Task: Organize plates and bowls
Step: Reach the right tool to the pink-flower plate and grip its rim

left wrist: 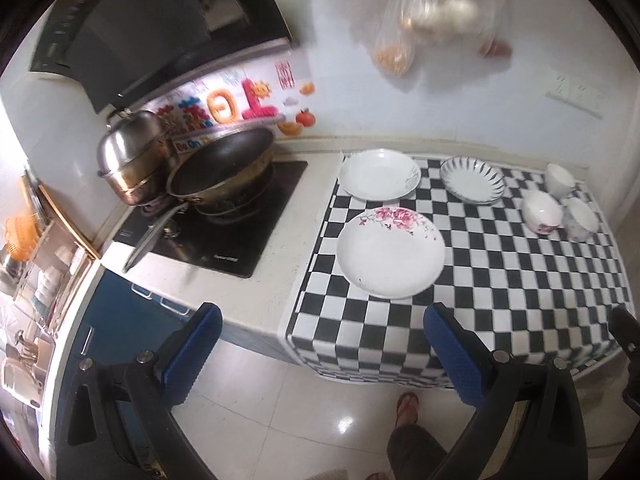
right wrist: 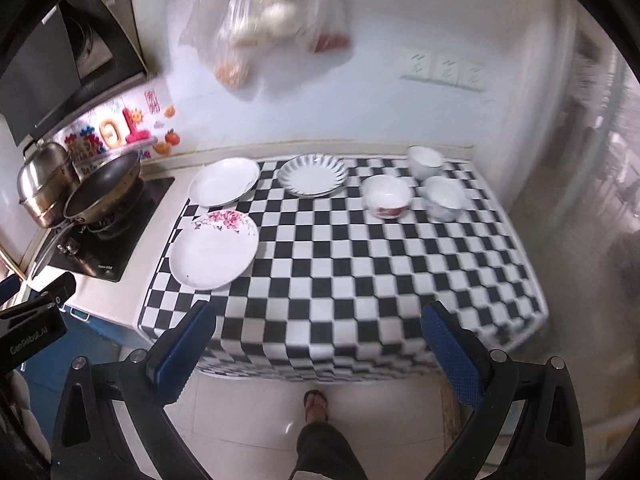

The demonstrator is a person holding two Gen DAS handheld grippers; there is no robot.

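The left gripper is held spread wide and nothing is between its blue pads; it is seen above the floor, in front of the counter edge. The right gripper is also released and empty, and it is held before the front edge of the checkered cloth.

On this cloth three plates are laid apart. The flowered plate is nearest, at the left side of the cloth. Behind it the plain white plate is placed, partly on the bare counter, and to its right the striped plate is found. Three bowls are grouped at the far right: the bowl with red pattern, a second bowl just beside it, and the back bowl near the wall.

It is judged that no step is yet begun, because nothing is stacked. For the next move an approach over the cloth is needed, probably to the flowered plate for the left side and to the bowls for the right. A thin rim must be taken at the edge, so a low, flat angle is required. The wok on the stove is to be avoided.
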